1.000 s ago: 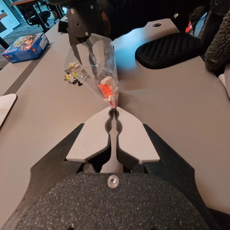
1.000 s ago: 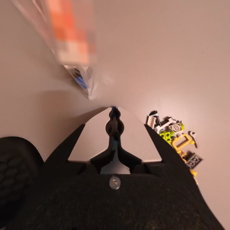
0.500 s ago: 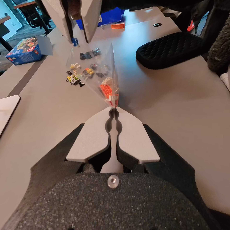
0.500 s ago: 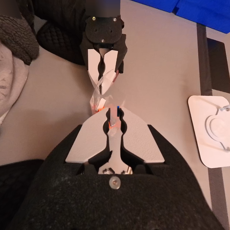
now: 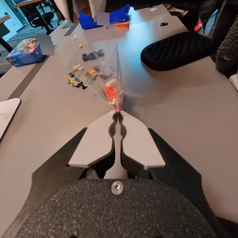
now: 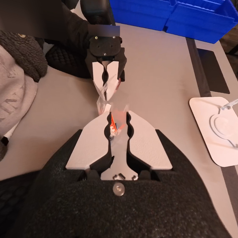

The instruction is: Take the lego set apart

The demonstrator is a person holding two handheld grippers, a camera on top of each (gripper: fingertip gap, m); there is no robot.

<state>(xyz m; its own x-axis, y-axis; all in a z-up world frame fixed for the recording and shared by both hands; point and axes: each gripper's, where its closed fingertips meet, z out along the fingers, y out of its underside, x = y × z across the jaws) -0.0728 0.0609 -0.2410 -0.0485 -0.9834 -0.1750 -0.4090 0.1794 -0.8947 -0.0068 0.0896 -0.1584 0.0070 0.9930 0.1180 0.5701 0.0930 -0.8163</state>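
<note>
Since half a second ago my right gripper (image 6: 118,113) has spread its fingers wider and moved closer over the clear bag (image 5: 103,77), whose open end now sits between them, unpinched. My left gripper (image 5: 117,112) stays pressed together on the bag's bottom corner above the bench (image 5: 167,115). Inside the bag lie an orange brick (image 5: 110,92) and small white pieces (image 5: 111,82). Loose lego pieces (image 5: 82,76) lie on the bench beyond, near the blue lego box (image 5: 24,55).

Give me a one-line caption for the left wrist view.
Left gripper pinches a clear bag of bricks above a table.
</note>
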